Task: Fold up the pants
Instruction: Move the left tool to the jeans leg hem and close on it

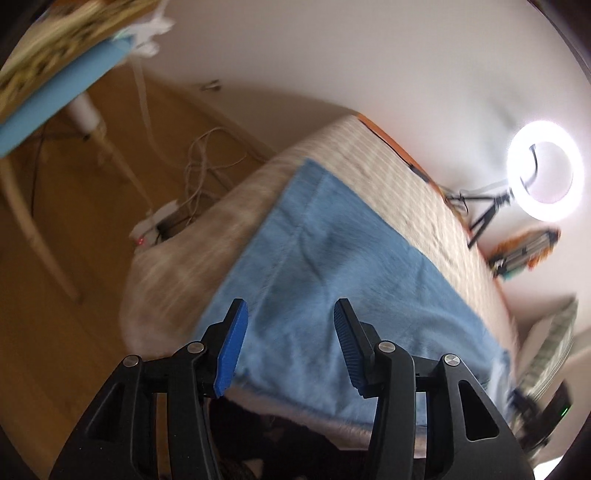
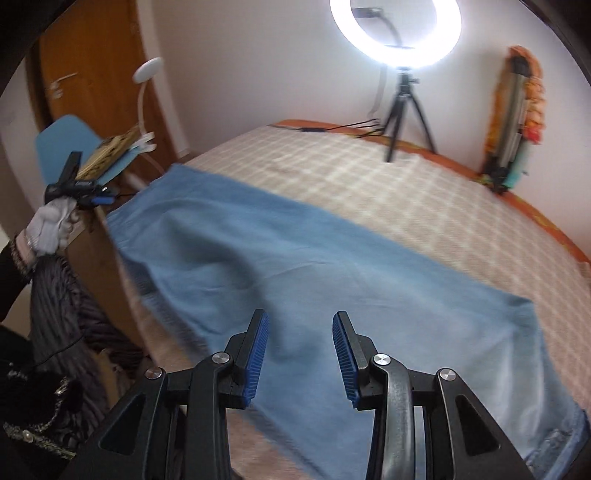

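Light blue jeans (image 2: 295, 266) lie flat along the near side of a bed with a beige checked cover (image 2: 424, 199). They also show in the left wrist view (image 1: 332, 266). My right gripper (image 2: 300, 325) is open and empty, above the jeans near the bed's front edge. My left gripper (image 1: 290, 314) is open and empty, above one end of the jeans. In the right wrist view the left gripper (image 2: 98, 200) shows at the far left, held in a white-gloved hand (image 2: 48, 225) off the bed's corner. The views are blurred by motion.
A lit ring light (image 2: 395, 33) on a black tripod (image 2: 406, 118) stands on the bed's far side by the wall. A blue chair (image 2: 66, 144) with a book, a white lamp (image 2: 147, 70) and a wooden door (image 2: 92, 74) are at left. Cables (image 1: 199, 166) lie on the floor.
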